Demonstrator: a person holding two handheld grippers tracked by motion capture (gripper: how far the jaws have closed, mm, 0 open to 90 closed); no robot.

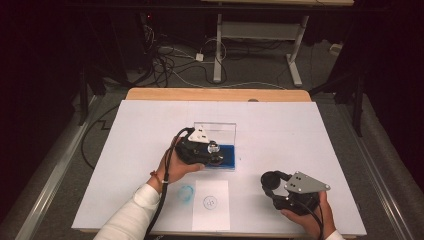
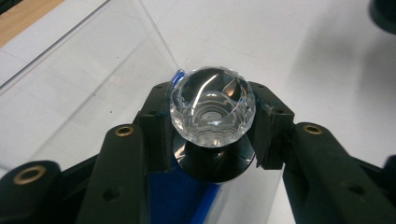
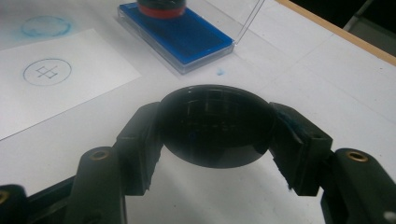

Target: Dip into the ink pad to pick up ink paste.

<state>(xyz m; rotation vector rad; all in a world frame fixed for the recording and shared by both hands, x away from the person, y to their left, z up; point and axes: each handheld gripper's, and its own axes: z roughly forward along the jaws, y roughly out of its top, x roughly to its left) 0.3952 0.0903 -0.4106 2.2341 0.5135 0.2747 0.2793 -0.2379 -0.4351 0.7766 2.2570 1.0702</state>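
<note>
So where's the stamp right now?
The stamp sits clamped in the left gripper, over the blue ink pad at mid-table in the high view, behind the stamped paper.

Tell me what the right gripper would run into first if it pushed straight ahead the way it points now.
Probably the blue ink pad case. The right gripper, shut on a black round cap, points across bare table toward it, and the stamp stands on its far end. Depth is hard to judge.

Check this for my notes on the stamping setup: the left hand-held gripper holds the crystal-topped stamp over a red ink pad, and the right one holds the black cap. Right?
Not quite: the ink pad is blue, as the right gripper view shows. The rest stands: the left hand-held gripper holds the crystal-topped stamp over it, and the right hand-held gripper holds the black cap.
</note>
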